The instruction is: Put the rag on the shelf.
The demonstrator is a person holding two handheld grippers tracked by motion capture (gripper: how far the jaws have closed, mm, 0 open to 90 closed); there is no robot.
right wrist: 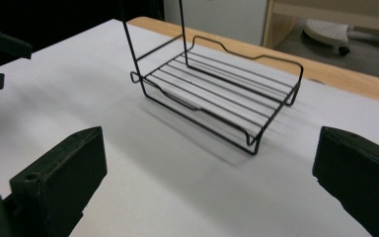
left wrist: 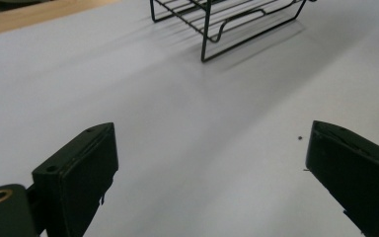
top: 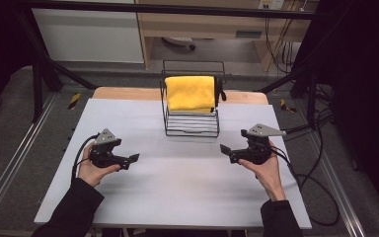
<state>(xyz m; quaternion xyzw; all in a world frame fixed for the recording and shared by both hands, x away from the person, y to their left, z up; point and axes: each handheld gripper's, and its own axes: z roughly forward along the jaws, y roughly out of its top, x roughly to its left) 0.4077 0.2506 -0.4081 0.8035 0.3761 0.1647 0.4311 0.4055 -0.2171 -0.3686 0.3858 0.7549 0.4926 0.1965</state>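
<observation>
Left gripper (top: 134, 158) and right gripper (top: 225, 149): jaws wide apart, nothing held.
Both rest low over the white table (top: 177, 187); yellow towel (top: 191, 92) hangs on wire rack (top: 191, 126) at far centre.

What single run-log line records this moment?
left tongs: open, empty | right tongs: open, empty | yellow towel: draped over wire rack | table: tongs apart, flanking rack
</observation>
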